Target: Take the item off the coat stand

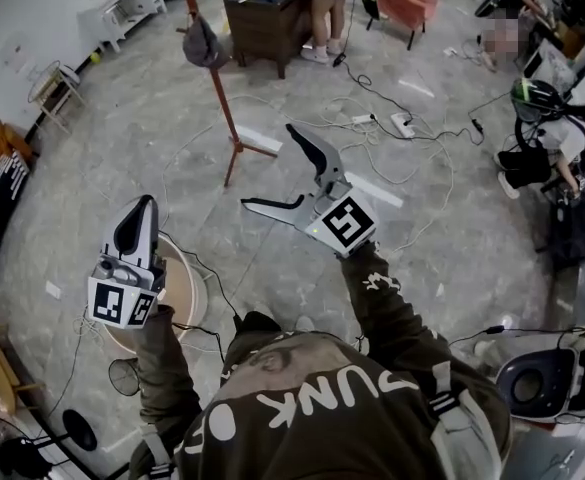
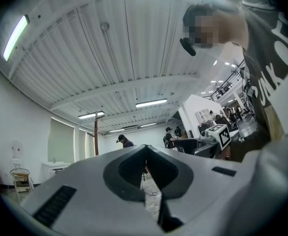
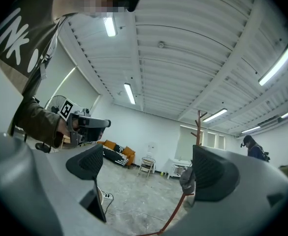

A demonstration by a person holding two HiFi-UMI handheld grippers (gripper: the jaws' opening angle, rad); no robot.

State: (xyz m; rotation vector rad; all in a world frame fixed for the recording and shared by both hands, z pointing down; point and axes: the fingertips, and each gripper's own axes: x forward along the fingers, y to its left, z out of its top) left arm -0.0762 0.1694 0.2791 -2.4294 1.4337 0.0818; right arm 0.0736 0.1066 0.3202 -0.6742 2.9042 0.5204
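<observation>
Cap [image 1: 204, 43] (right gripper view too) hangs on stand [image 1: 224, 103].

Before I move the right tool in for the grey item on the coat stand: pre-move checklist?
1. Is the right tool open: ok, jaws wide apart, nothing between them.
2. Is the left tool out of play: ok, shut and empty.
3. Is the grey item on the coat stand: ok, it hangs high on the pole.
4. In reach: not ok, the stand is well beyond both tools.
5. Floor path: not ok, cables and a power strip lie near the stand's feet.
6. What the item hangs from: cannot tell.
</observation>
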